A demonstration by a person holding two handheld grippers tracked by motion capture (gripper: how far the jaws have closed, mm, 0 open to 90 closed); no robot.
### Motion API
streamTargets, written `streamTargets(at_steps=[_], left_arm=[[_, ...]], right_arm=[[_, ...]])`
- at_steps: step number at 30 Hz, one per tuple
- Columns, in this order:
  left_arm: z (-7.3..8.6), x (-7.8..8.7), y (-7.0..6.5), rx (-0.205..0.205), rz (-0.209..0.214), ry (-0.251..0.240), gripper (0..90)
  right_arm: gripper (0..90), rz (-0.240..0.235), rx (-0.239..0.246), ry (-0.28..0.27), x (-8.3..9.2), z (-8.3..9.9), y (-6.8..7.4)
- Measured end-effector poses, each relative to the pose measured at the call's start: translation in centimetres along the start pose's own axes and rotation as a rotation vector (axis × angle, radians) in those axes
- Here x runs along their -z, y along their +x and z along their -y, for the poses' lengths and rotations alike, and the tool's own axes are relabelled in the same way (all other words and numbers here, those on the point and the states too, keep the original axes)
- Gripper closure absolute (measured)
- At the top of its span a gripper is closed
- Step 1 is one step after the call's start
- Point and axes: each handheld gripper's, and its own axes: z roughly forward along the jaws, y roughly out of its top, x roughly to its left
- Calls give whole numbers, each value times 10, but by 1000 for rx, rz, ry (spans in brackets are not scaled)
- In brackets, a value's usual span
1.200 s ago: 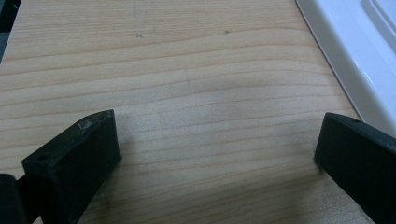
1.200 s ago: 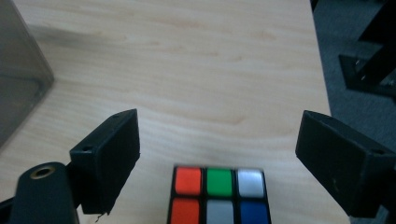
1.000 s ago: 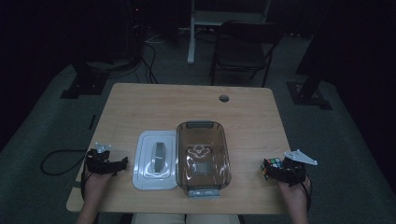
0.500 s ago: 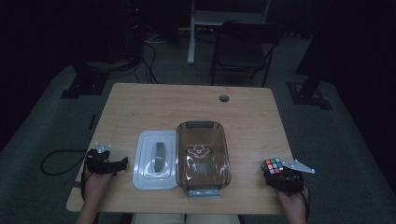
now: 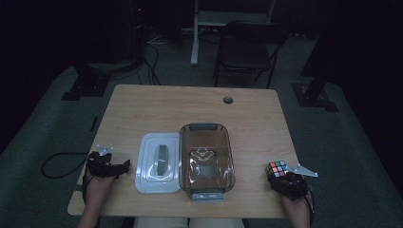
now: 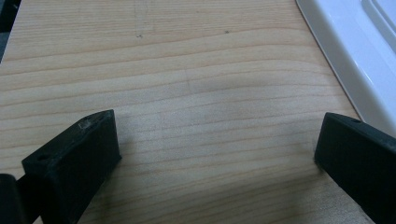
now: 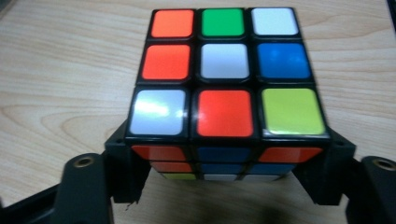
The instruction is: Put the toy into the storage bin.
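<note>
Orange, white, green and blue stickers crowd the right gripper view: a scrambled Rubik's cube (image 7: 224,74) sits on the light wooden table (image 5: 190,107) with the black jaws pressed against its two lower side faces. The right gripper (image 5: 283,179) has just been closing, and the cube is now clamped between its jaws at the table's near right corner; a second ago that gripper hung beside the corner with its jaws wide and the cube not yet seated between them, so the change is that the hand has come down and the grasp has been made. That suggests the pick-up step is finished and the carry comes next, most likely toward the clear brown plastic container (image 5: 206,156) standing open in the middle of the near edge, well apart from the cube. Its white lid (image 5: 159,161) lies flat just to the left, touching or nearly touching the container's side. The left gripper (image 5: 110,167) rests on the table left of the lid, jaws spread wide with bare wood between them, holding nothing; it has not shifted. The grip is low on the cube, so a lift may let it tip forward unless the jaws hold firm.
</note>
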Motion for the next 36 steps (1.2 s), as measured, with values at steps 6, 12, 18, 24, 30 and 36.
streamTargets(at_steps=[6, 12, 18, 24, 30, 36], left_arm=[[0, 0, 0, 0, 0, 0, 6], [0, 0, 0, -1, 1, 0, 6], [0, 0, 0, -2, 2, 0, 6], [0, 0, 0, -2, 2, 0, 6], [0, 0, 0, -2, 2, 0, 6], [0, 0, 0, -2, 2, 0, 6]], right_arm=[[339, 5, 14, 5, 0, -3, -1], [340, -5, 9, -18, 8, -9, -5], [340, -19, 25, -64, 22, -23, -5], [340, -58, 51, -126, 37, -43, 1], [340, -95, 112, -172, 48, -67, 14], [340, -158, 175, -193, 56, -81, 30]])
